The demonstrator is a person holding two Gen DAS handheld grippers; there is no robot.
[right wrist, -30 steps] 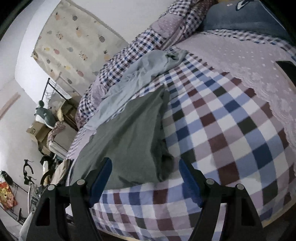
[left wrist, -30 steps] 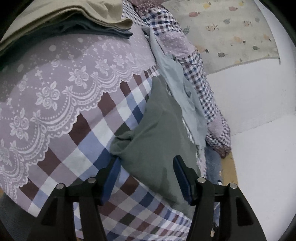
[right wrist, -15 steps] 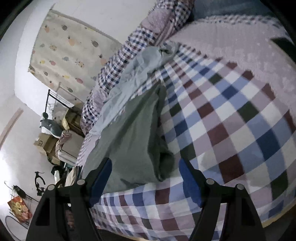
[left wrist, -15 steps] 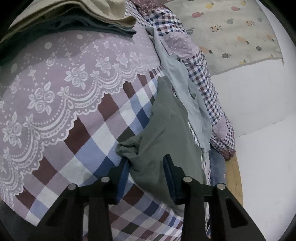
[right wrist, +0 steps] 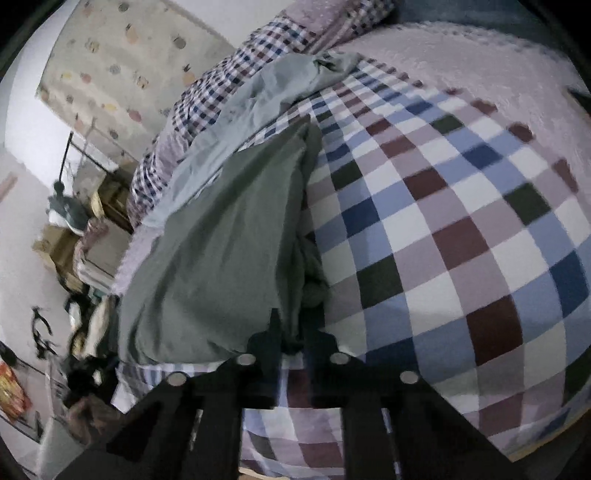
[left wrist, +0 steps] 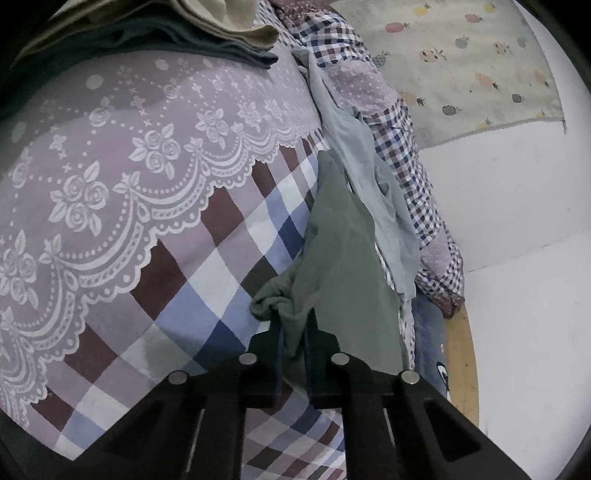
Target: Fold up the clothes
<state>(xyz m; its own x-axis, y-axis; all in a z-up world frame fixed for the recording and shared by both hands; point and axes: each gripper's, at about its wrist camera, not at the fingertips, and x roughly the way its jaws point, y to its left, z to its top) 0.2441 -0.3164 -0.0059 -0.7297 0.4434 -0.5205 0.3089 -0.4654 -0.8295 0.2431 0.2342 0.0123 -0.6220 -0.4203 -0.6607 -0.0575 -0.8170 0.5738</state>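
Green garment (left wrist: 343,258) lying along the edge of the checked bed cover (left wrist: 207,280). Left gripper (left wrist: 293,332): fingers clamped on its bunched corner. Right gripper (right wrist: 291,330): fingers apparently pinching another fold, though blur obscures contact. Pale blue garment (left wrist: 369,177) lies beside.

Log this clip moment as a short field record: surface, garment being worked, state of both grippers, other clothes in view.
surface: bed with checked cover
garment: grey-green garment, lying along the bed's edge
left hand-held gripper: shut on a bunched corner of the garment
right hand-held gripper: shut on the garment's near edge
other clothes: pale blue garment beside it; folded stack at the far end
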